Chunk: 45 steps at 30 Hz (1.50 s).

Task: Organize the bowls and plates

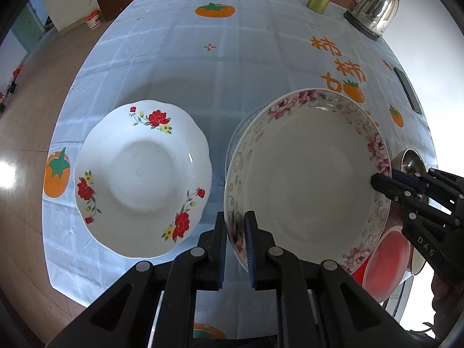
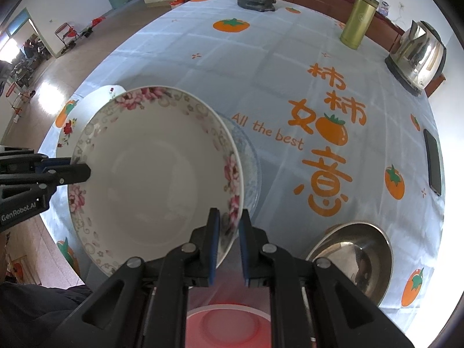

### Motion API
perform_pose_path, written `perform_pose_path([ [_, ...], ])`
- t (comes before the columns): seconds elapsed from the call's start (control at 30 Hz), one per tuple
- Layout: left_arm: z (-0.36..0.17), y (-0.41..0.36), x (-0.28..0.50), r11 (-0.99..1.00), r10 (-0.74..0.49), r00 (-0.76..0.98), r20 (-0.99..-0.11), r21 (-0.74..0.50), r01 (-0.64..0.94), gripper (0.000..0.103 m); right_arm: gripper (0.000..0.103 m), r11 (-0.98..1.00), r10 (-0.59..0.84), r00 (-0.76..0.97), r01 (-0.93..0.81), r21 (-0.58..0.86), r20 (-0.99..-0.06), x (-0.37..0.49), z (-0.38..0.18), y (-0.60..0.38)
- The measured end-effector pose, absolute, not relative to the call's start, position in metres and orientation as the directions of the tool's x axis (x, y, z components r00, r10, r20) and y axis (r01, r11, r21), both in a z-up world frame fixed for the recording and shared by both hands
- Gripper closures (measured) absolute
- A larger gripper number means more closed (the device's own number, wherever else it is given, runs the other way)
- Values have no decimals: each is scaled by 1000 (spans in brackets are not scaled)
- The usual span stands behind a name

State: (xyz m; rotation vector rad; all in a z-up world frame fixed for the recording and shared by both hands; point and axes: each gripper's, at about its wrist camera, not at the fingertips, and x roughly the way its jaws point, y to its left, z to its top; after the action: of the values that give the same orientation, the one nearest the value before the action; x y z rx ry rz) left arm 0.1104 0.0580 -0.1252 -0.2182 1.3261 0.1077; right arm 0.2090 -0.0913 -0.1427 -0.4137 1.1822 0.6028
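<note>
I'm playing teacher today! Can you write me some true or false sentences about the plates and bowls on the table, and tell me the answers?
1. Both grippers are pinching the rim of the pink-flowered plate. True: the left gripper and the right gripper clamp opposite edges.
2. The red-flowered plate is being held up too. False: it lies on the tablecloth, untouched.
3. A shiny metal bowl sits on the table. True.
4. The tablecloth has apples printed on it. False: the prints are orange persimmons with green tops.
5. The gold-green flask is lying on its side. False: it stands upright near the kettle.
</note>
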Motion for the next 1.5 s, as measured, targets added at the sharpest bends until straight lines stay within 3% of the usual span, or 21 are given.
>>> perform_pose_path([
  [1.5, -143, 59, 135, 976, -58, 215, -975, -100, -191, 90, 90, 781, 175, 247, -624, -18, -953, 235, -158, -93],
])
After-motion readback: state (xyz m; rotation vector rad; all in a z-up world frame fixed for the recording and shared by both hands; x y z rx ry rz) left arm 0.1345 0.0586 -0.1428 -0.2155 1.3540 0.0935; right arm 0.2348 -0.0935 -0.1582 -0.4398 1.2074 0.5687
